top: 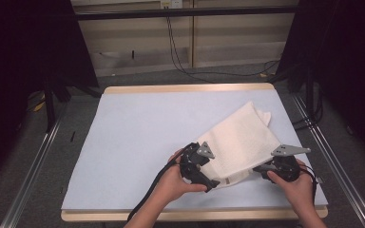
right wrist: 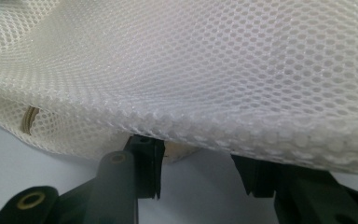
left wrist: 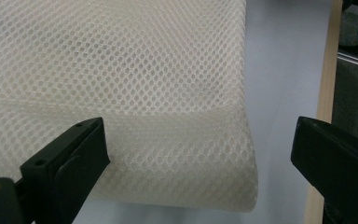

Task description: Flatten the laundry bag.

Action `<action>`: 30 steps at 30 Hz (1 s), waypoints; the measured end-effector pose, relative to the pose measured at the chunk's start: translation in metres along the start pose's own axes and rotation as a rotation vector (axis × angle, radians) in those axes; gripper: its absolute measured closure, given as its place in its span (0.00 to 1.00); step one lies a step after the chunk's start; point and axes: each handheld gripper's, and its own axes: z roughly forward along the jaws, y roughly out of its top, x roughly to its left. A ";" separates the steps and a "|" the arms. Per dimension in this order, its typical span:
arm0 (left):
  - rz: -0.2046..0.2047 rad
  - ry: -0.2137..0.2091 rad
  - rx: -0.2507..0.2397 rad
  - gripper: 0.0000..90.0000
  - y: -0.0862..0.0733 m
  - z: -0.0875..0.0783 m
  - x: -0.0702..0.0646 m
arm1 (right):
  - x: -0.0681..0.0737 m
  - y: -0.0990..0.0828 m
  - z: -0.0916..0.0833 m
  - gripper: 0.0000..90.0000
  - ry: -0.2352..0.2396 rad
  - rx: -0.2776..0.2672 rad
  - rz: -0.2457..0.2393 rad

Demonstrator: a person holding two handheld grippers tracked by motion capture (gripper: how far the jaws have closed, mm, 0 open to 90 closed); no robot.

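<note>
So on the left, the left gripper [top: 200, 167] sits at the near-left corner of the white mesh bag [top: 240, 140], and its jaws are spread wide. In the left gripper view one jaw rests right against the folded edge of the mesh while the other stands well clear of it, over the pale blue mat [left wrist: 279, 70], so nothing is pinched. The bag runs away from that gripper, up toward the far right of the table [top: 185, 88].

Over on the right, the right gripper [top: 266, 169] is at the bag's near-right edge. Its jaws are partly apart, poking under the mesh, which drapes over both tips. The fabric isn't clamped as far as I can see.
</note>
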 end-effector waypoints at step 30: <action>-0.220 -0.024 -0.031 0.95 -0.009 -0.019 0.025 | -0.006 -0.009 -0.008 0.46 0.009 0.010 0.009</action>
